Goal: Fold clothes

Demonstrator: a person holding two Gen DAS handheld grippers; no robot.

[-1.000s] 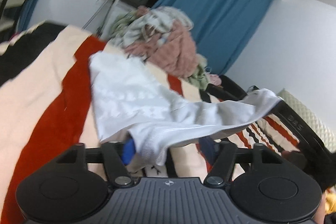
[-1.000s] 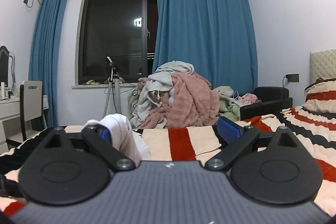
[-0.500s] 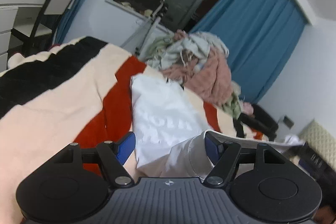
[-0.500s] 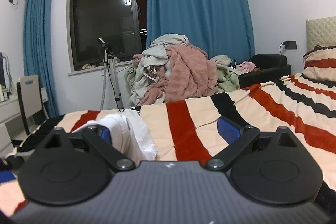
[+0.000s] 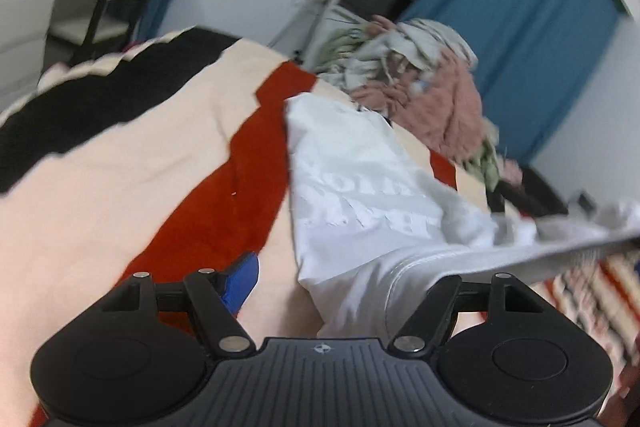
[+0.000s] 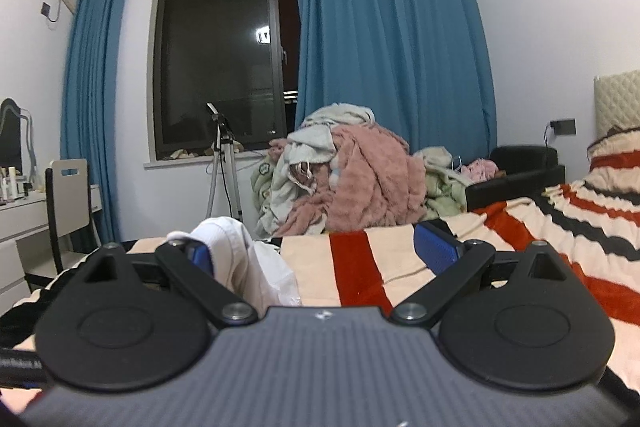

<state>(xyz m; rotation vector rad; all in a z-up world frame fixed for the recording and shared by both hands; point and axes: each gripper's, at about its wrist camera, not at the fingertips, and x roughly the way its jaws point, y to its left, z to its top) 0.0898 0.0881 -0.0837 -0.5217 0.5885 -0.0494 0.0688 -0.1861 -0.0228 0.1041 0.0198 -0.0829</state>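
Note:
A white T-shirt (image 5: 360, 195) with pale lettering lies on the striped bedspread (image 5: 120, 187), one edge stretched off to the right. My left gripper (image 5: 336, 279) is open; the shirt's hem drapes over its right finger and hides that pad, and the blue left pad (image 5: 240, 283) is bare. In the right wrist view my right gripper (image 6: 320, 255) is open, with a bunch of the white shirt (image 6: 248, 267) lying against its left finger. Its right pad (image 6: 434, 251) is bare.
A heap of pink, grey and green clothes (image 6: 352, 175) sits beyond the bed's far edge under blue curtains. A tripod (image 6: 222, 167), a chair (image 6: 68, 211) and a white desk stand at left. A black armchair (image 6: 516, 167) is at right.
My left gripper went from closed around the shirt's hem to open. The left view swung and is blurred now. The right gripper stayed open, with the cloth still against its left finger.

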